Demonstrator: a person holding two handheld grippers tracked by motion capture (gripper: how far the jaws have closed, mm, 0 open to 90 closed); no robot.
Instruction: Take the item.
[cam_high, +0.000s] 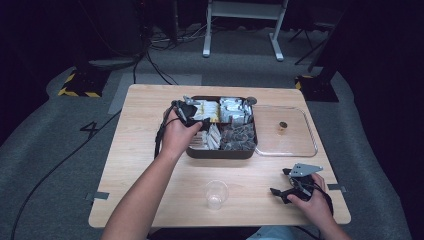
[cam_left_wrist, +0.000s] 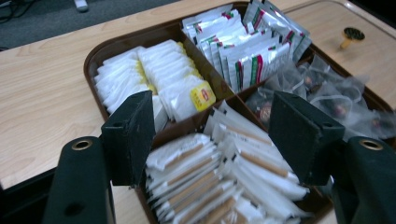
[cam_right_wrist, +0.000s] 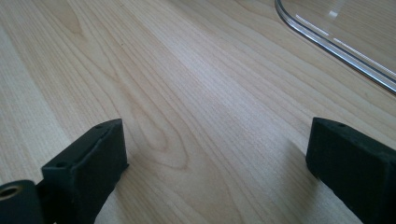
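- The left gripper (cam_high: 192, 120) hangs over the near-left part of the brown compartment tray (cam_high: 197, 151), its jaws standing apart with nothing clamped between them.
- In the left gripper view, the jaws frame the compartment of white sachets with brown stripes (cam_left_wrist: 219, 182); these packets lie below and between the jaws, and I cannot tell whether any pad touches them.
- Beyond the jaws, the tea bags with yellow tags (cam_left_wrist: 159, 79) fill the far-left compartment, with the silver packets (cam_left_wrist: 247, 51) in the one beside it.
- The dark clear-wrapped pieces (cam_left_wrist: 327, 98) sit in the compartment just past the right-hand jaw.
- The right gripper (cam_high: 292, 192) rests low at the near-right of the surface (cam_high: 150, 165), jaws wide apart and holding nothing; bare wood lies between them.
- The clear lid (cam_high: 292, 145) lies flat just right of the tray, touching its side; its rim crosses the upper right corner of the right gripper view.
- A small brass knob (cam_high: 283, 127) stands on that lid.
- A clear plastic cup (cam_high: 216, 194) stands on the surface near the front edge, between the two hands and well apart from both pairs of jaws.
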